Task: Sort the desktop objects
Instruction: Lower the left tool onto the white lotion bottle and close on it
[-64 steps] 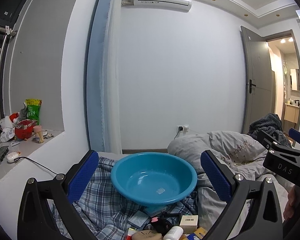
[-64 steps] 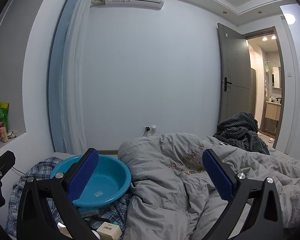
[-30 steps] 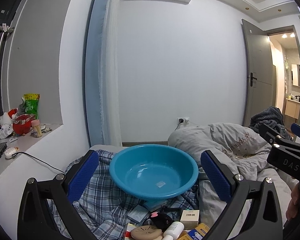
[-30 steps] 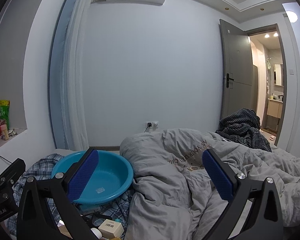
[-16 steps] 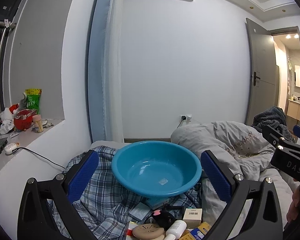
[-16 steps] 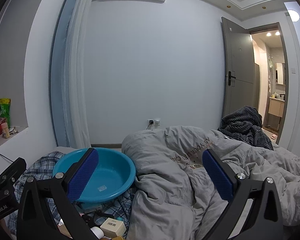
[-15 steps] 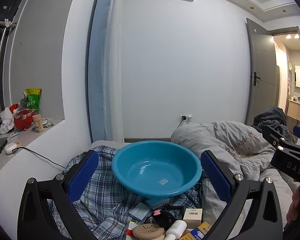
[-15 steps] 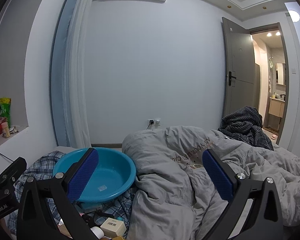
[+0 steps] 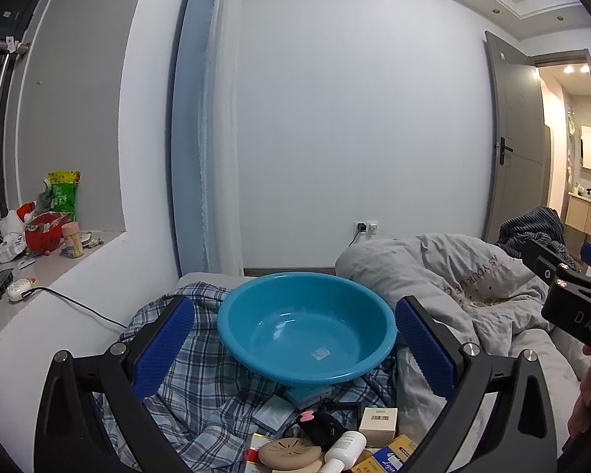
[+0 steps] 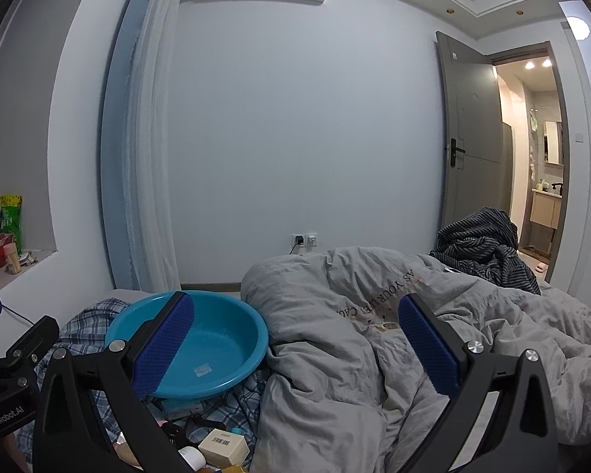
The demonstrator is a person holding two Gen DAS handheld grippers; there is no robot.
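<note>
Tilted slightly downward over the last two seconds: more of the clutter now in view at bottom centre. Left gripper (image 9: pixel 295 349) spread wide, holding nothing, framing blue basin (image 9: pixel 306 325) at centre on plaid cloth (image 9: pixel 201 394). Below basin, crowded together: barcoded box (image 9: pixel 378 421), white bottle (image 9: pixel 344 446), tan round compact (image 9: pixel 289 453), black object with pink bow (image 9: pixel 321 425). Right gripper (image 10: pixel 295 349) likewise spread wide and empty, aimed at grey duvet (image 10: pixel 374 354) lower right; duvet fold butts against basin rim. Windowsill clutter far left.
</note>
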